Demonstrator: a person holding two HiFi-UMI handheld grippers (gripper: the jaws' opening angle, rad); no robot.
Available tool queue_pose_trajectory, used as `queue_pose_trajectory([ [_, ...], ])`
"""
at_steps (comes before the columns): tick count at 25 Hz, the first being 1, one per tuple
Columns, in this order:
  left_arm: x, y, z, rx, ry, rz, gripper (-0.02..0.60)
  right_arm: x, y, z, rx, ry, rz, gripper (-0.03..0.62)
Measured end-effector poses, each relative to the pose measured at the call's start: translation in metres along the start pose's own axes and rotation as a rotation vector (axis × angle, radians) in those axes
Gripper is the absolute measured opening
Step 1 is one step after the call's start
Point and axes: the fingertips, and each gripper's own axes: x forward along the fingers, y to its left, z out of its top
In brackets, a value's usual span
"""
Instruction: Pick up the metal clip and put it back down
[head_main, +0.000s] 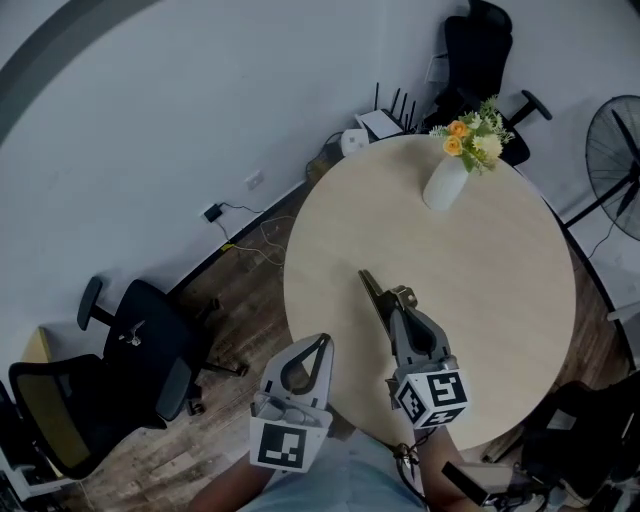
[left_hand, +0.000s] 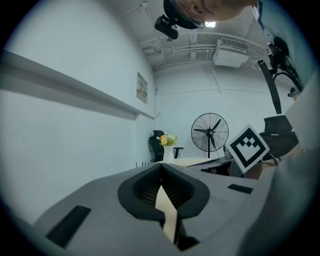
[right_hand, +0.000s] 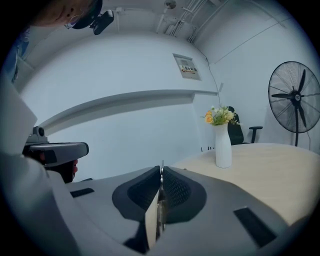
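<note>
The metal clip (head_main: 374, 288) is a thin dark strip sticking out ahead of my right gripper (head_main: 402, 300) over the near part of the round table (head_main: 500, 260). In the right gripper view it shows edge-on as a thin sliver (right_hand: 160, 210) pinched between the jaws of the right gripper (right_hand: 161, 172), which is shut on it. Whether the clip touches the tabletop I cannot tell. My left gripper (head_main: 322, 342) hangs at the table's near-left edge, and the left gripper (left_hand: 161, 167) is shut with nothing between its jaws.
A white vase of flowers (head_main: 446, 180) stands at the table's far side. A black office chair (head_main: 150, 350) is on the floor to the left, another chair (head_main: 480, 45) behind the table, a standing fan (head_main: 615, 160) at the right, and a router (head_main: 385, 120) by the wall.
</note>
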Motion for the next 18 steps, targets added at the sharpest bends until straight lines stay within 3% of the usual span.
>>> queue_pose_trajectory([
  [9, 0.018, 0.057, -0.084, -0.093, 0.165, 0.023, 0.018, 0.107, 0.011, -0.051, -0.044, 0.093, 0.042, 0.054],
  [14, 0.019, 0.072, -0.127, -0.263, 0.204, 0.120, 0.018, 0.144, 0.010, -0.088, -0.049, 0.134, 0.066, 0.054],
  [18, 0.017, 0.078, -0.156, -0.307, 0.258, 0.146, 0.018, 0.164, 0.010, -0.113, -0.027, 0.154, 0.074, 0.054],
])
